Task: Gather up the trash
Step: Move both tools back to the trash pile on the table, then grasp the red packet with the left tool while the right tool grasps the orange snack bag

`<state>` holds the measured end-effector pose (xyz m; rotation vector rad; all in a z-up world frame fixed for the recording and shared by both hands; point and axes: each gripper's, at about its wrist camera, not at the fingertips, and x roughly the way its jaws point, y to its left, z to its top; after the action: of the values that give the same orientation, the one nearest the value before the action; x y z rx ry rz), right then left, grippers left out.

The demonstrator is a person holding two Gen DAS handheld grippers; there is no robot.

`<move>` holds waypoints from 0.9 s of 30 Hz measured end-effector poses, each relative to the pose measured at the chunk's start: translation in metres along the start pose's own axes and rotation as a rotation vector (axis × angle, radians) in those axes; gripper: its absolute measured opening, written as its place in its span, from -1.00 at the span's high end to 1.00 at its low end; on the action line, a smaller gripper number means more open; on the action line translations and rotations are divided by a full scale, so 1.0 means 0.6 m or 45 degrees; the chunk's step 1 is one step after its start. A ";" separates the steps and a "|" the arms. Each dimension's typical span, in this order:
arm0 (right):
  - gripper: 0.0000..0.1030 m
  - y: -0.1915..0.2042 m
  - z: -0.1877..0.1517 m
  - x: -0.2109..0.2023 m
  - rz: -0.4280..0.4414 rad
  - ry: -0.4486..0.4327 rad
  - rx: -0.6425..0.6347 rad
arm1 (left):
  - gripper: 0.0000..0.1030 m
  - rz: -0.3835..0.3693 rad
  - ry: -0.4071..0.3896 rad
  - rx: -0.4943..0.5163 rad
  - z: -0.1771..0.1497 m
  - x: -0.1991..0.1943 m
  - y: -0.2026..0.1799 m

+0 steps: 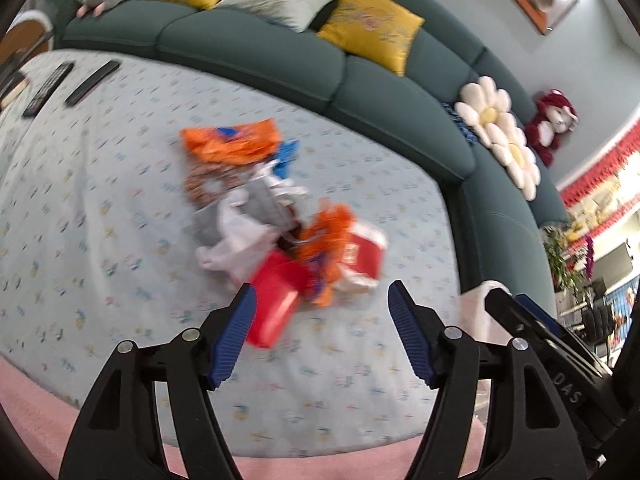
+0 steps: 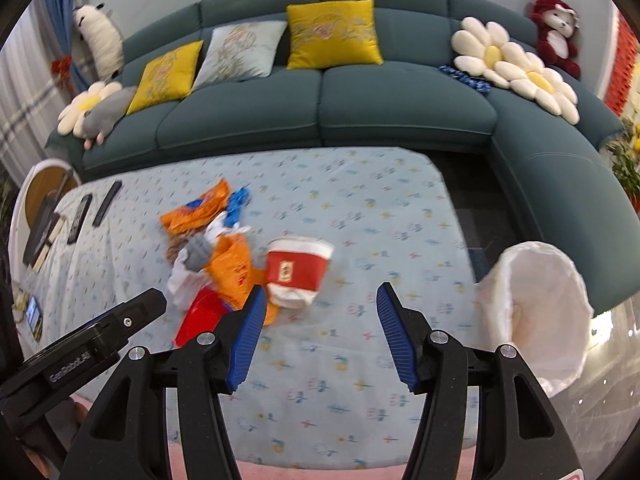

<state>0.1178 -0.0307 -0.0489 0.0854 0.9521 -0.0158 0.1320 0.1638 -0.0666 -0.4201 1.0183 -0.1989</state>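
Observation:
A pile of trash lies on the flowered tablecloth (image 2: 360, 208): an orange snack bag (image 2: 200, 210), a blue scrap (image 2: 237, 204), white and grey wrappers (image 2: 188, 268), a flat red packet (image 2: 200, 316) and a red and white paper cup (image 2: 298, 270) on its side. In the left wrist view the same pile shows blurred, with the orange bag (image 1: 232, 140), red packet (image 1: 274, 300) and cup (image 1: 362, 254). My left gripper (image 1: 322, 300) is open and empty just short of the red packet. My right gripper (image 2: 320, 300) is open and empty just short of the cup.
A bin lined with a white bag (image 2: 536, 312) stands at the table's right edge. Two black remotes (image 2: 94, 208) lie at the far left of the table. A teal corner sofa (image 2: 360, 112) with cushions and plush toys wraps the far side.

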 end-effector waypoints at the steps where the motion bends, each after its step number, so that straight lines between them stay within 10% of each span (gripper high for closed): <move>1: -0.08 0.011 -0.001 0.008 0.006 0.010 -0.014 | -0.25 0.003 0.011 -0.018 -0.001 0.003 0.014; 19: -0.08 0.139 -0.010 0.180 0.068 0.207 -0.095 | -0.26 0.012 0.205 -0.211 -0.034 0.083 0.152; 27: 0.73 0.126 -0.004 0.221 0.087 0.271 -0.056 | -0.26 -0.047 0.264 -0.229 -0.045 0.110 0.136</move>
<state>0.1967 0.0479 -0.1534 0.0799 1.1613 0.0790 0.1402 0.2073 -0.1657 -0.5907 1.2382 -0.1872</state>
